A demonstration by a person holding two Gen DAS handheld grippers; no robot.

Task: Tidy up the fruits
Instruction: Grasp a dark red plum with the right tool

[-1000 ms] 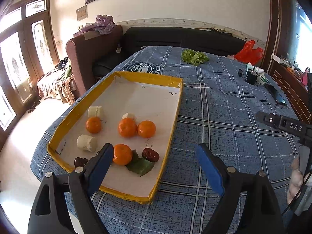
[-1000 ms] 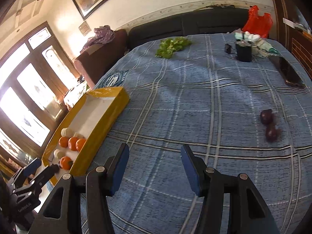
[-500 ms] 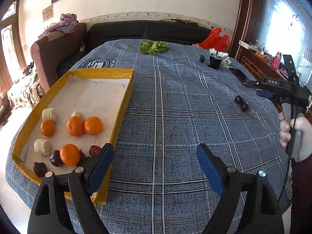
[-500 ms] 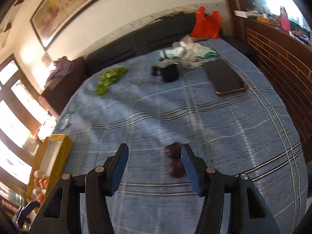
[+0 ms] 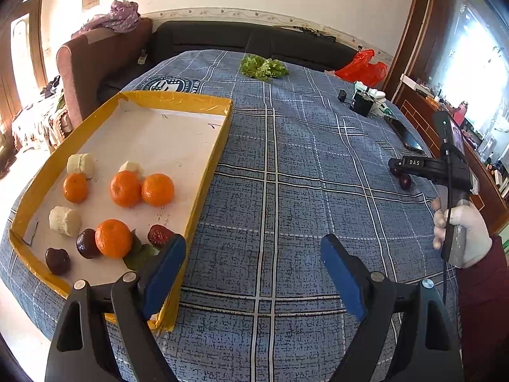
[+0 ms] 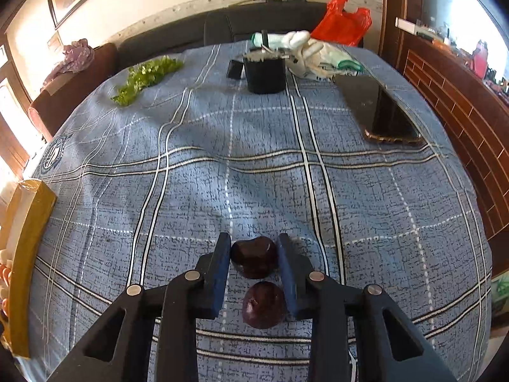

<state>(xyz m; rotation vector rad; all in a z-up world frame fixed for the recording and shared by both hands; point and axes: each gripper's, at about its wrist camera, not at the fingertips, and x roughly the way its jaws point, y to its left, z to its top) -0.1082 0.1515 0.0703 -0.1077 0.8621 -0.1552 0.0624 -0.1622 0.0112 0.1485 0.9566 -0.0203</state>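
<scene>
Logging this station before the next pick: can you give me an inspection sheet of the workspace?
Surface: blue plaid cloth, wrinkled.
Job's things: yellow tray holds four oranges, white chunks, dark fruits; two dark plums lie on the cloth.
Clutter: lettuce, black cup, phone, gloves, red bag.
Grippers: left tool open, empty; right tool closing around the farther plum, contact unclear.
Cables: black cord along the right handle.
Surroundings: sofa, armchair, wood cabinet.
</scene>
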